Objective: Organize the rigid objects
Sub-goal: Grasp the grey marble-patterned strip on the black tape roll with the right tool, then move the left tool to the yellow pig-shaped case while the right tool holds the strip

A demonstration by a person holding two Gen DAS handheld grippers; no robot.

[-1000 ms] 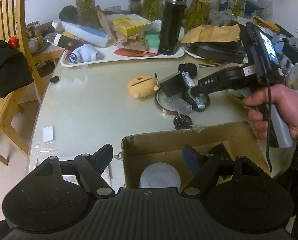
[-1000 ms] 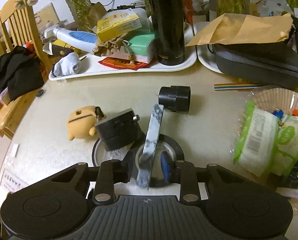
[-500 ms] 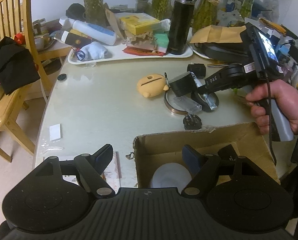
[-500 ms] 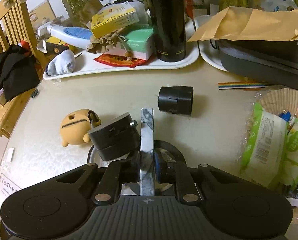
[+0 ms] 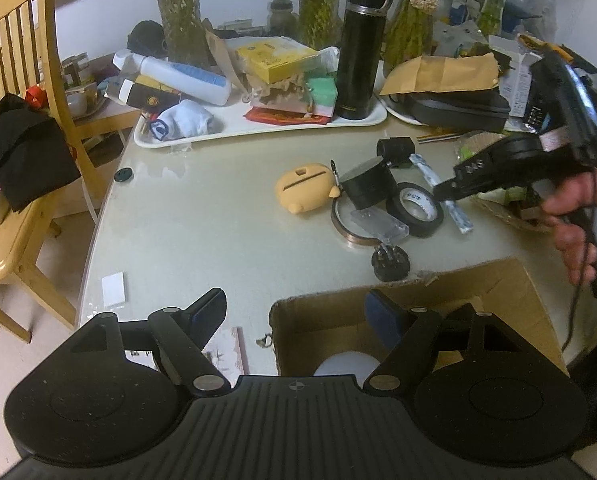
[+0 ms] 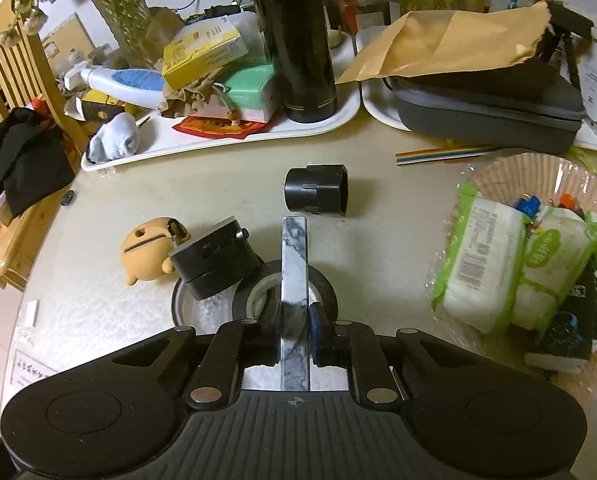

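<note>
Right gripper [image 6: 293, 322]: I had its jaws clamped on the marbled bar [image 6: 294, 276], which lay lengthwise toward 12 o'clock over the black tape roll [image 6: 322, 284], likely so it could lift clear.
Left gripper [image 5: 294, 312]: I held it wide open and empty above the cardboard box [image 5: 494, 292], probably steadying the drop spot.
Box: at 6 o'clock from the bar.
Surface: pale glossy table [image 5: 202, 216], crowded trays at 12 o'clock.
Room: wooden chair [image 5: 22, 60] at 9 o'clock.

Two trays [image 6: 338, 118] [image 6: 372, 110], one flask [image 6: 298, 40], one tape roll [image 5: 415, 209], one box [image 5: 510, 292], one chair [image 5: 18, 80].
</note>
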